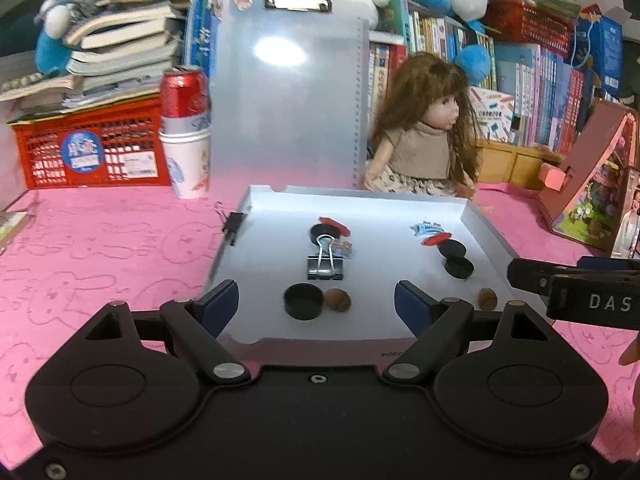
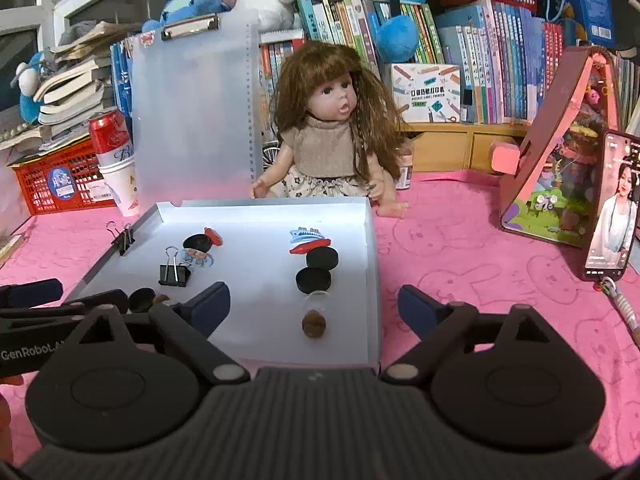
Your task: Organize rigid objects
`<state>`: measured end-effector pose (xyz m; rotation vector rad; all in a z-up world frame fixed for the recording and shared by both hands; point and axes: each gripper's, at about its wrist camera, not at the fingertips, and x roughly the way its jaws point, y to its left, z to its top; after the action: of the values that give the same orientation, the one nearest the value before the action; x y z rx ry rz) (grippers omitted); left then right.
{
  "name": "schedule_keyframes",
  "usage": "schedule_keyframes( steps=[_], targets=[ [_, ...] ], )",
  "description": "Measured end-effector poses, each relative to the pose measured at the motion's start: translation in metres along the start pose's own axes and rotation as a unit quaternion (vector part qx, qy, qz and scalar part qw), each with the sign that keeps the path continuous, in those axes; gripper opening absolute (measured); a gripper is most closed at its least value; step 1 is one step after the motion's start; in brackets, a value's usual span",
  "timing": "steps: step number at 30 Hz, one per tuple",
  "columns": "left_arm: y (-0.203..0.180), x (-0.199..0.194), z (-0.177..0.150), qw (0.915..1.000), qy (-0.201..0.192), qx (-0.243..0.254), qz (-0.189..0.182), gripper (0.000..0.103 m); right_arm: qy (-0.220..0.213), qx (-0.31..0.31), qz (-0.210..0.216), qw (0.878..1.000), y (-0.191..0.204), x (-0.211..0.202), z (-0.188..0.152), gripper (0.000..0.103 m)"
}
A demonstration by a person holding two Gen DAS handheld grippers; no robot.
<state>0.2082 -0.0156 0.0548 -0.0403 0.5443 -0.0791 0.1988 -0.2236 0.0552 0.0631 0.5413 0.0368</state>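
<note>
We see a shallow white tray on the pink tablecloth, holding the rigid pieces in two rough columns, which we read as sorting by side. On its left: a black binder clip, a black disc and a brown nut just beside it. On its right: two black discs, one behind the other, and a second brown nut in front of them. A smaller binder clip grips the tray's left wall. The left gripper and right gripper both stand with jaws wide apart and nothing between the pads, hovering over the tray's near edge; we judge both free to take the next piece.
</note>
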Motion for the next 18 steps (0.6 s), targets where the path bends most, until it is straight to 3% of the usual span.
schedule_keyframes(
  steps=[10, 18],
  targets=[
    [0.007, -0.028, -0.029, 1.0, 0.007, 0.0, -0.002, 0.087, -0.017, -0.013, 0.006, 1.0, 0.006, -0.028, -0.028, 0.103],
    [0.008, -0.024, -0.058, 0.9993, 0.034, 0.005, 0.018, 0.087, 0.013, -0.013, 0.0, 1.0, 0.01, -0.022, -0.059, 0.103]
  ],
)
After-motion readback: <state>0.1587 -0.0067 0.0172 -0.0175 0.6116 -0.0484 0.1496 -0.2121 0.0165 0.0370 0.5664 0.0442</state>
